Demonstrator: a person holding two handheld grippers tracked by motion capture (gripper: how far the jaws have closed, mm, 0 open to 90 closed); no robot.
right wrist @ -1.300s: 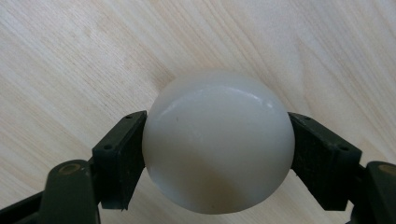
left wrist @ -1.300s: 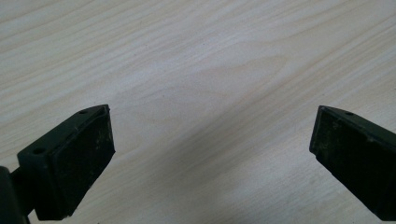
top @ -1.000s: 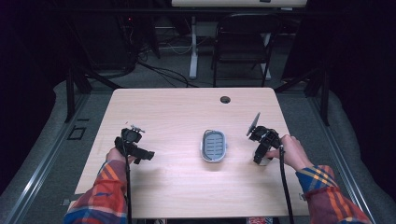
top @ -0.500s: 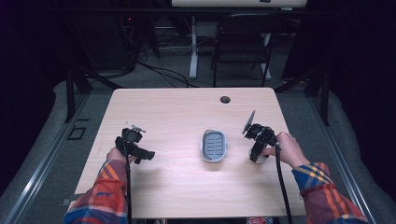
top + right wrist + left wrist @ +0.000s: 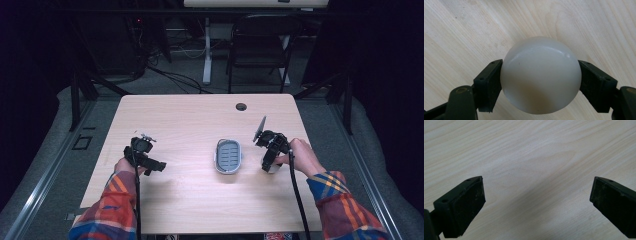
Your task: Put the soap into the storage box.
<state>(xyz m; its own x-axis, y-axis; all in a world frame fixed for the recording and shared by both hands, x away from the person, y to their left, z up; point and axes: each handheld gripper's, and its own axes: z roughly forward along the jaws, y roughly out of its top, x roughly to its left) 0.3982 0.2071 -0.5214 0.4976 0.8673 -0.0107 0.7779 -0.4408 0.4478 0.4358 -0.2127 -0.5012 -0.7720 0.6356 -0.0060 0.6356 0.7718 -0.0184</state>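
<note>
A smooth white rounded object [image 5: 541, 75], like a bar of soap, sits clamped between the two black pads of my right gripper [image 5: 541, 83]. In the high view that gripper [image 5: 270, 166] points down at the table, just right of a grey oval slatted dish [image 5: 218, 157], with the white object [image 5: 273, 169] at its tips. The dish lies empty at the table's middle. My left gripper [image 5: 159, 165] rests at the table's left, well apart from the dish. Its jaws [image 5: 536, 202] stand wide open over bare wood with nothing between them.
The pale wooden table [image 5: 190, 125] has a round cable hole [image 5: 241, 106] near its far edge. A dark chair [image 5: 257, 45] and a desk leg stand beyond the table. Cables trail from both grippers toward the near edge.
My right gripper has shifted left with the white object, ending closer to the grey dish. The left gripper has stayed where it was.
</note>
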